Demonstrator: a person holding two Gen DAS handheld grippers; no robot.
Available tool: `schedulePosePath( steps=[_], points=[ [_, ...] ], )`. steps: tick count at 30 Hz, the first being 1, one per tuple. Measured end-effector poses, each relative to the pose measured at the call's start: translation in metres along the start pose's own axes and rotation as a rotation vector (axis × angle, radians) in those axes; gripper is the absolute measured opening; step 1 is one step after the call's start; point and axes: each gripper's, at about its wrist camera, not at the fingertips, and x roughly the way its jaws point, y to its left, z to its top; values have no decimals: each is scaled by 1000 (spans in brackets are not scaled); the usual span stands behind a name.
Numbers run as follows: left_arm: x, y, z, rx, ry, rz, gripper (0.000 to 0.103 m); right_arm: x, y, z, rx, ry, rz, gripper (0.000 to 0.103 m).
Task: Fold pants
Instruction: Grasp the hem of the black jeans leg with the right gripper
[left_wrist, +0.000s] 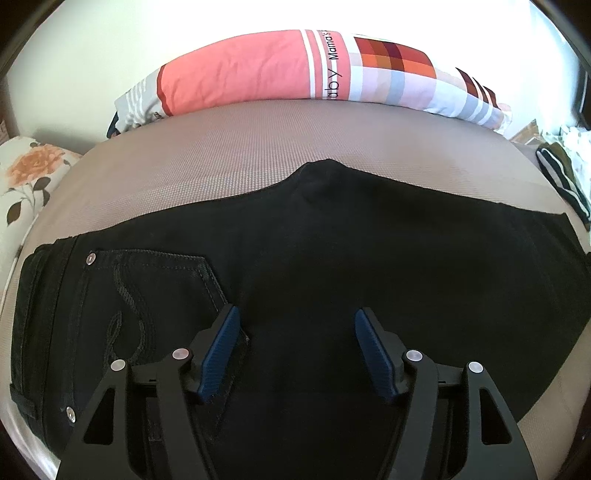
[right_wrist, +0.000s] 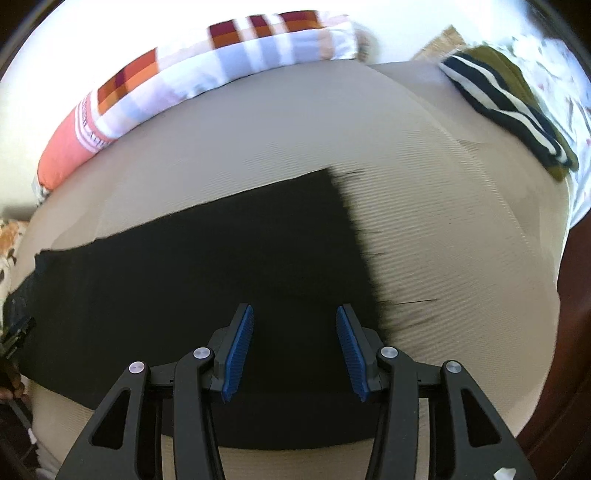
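A: Where are the pants (left_wrist: 332, 258)?
B: Flat on the bed (left_wrist: 221, 158), legs together. Left tool (left_wrist: 293, 317) and right tool (right_wrist: 294, 314) are both spread, pinching nothing.
A: The risk?
B: Grabbing only the top layer; then the fold goes crooked.

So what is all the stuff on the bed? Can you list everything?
pants: one, black, flat across the bed, already folded lengthwise
bed cover: one, beige, under the pants
long pillow: one, pink with checked patches, along the far edge
floral pillow: one, white with orange flowers, left end
striped cloth: one, navy, white and olive, far right corner
left gripper: black with blue pads, open, over the back pocket area
right gripper: black with blue pads, open, over the leg end
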Motion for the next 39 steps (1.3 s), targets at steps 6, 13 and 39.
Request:
schedulePosePath(
  steps=[6,13,39],
  points=[
    [-9,-9,2,-105,28,-122,68,0,-59,16,99,52,232,46],
    [-4,-44,-1,-49,77,-167,68,19,-90,30,162,136,411,45],
    [11,-68,2,12,52,-63,80,42,-60,50,172,135,429,7]
  ],
)
